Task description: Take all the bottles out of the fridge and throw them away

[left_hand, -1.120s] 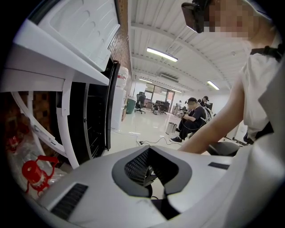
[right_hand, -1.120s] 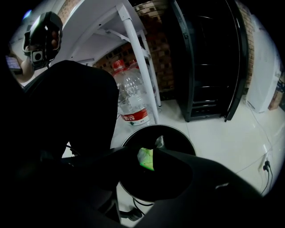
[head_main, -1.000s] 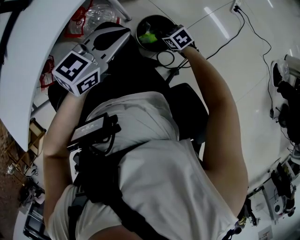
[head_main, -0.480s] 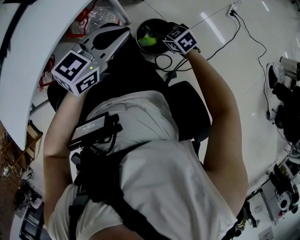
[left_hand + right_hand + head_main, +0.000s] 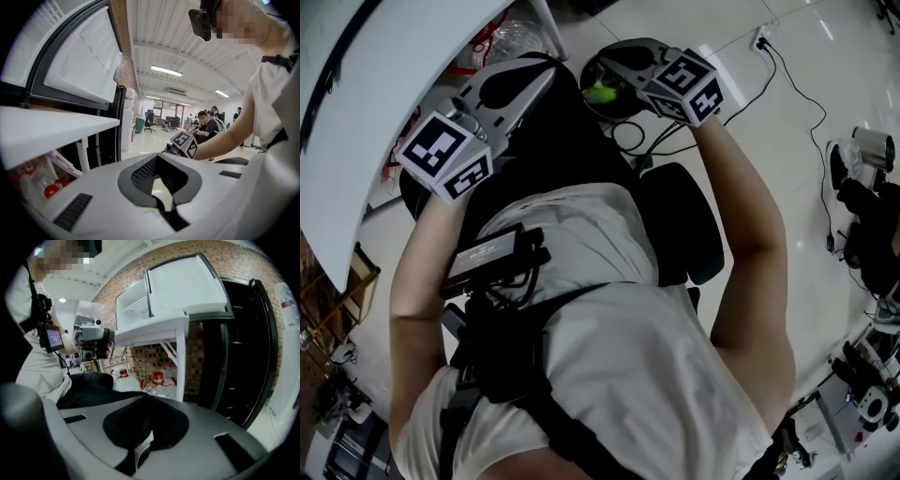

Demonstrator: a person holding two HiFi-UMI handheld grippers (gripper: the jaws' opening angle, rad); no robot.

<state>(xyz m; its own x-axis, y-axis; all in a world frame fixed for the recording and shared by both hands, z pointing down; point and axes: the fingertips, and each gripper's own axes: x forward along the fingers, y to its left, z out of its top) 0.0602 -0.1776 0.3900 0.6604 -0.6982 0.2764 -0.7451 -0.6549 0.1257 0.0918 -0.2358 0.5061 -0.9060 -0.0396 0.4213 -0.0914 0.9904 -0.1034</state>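
- A green thing [image 5: 600, 92], likely a bottle, lay in the black bin [image 5: 586, 86].
- Right gripper [image 5: 145, 399] jaws had just been closing, empty; left gripper [image 5: 157, 157] jaws were shut, empty.
- The fridge [image 5: 239, 362] stood open; its inside was hidden.

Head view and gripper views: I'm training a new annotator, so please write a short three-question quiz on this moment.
1. True or false: the right gripper is shut and empty.
2. The object in the black bin is: A red, B green, C blue?
3. In the head view, which gripper is closer to the bin?
Key: 1 true; 2 B; 3 right.
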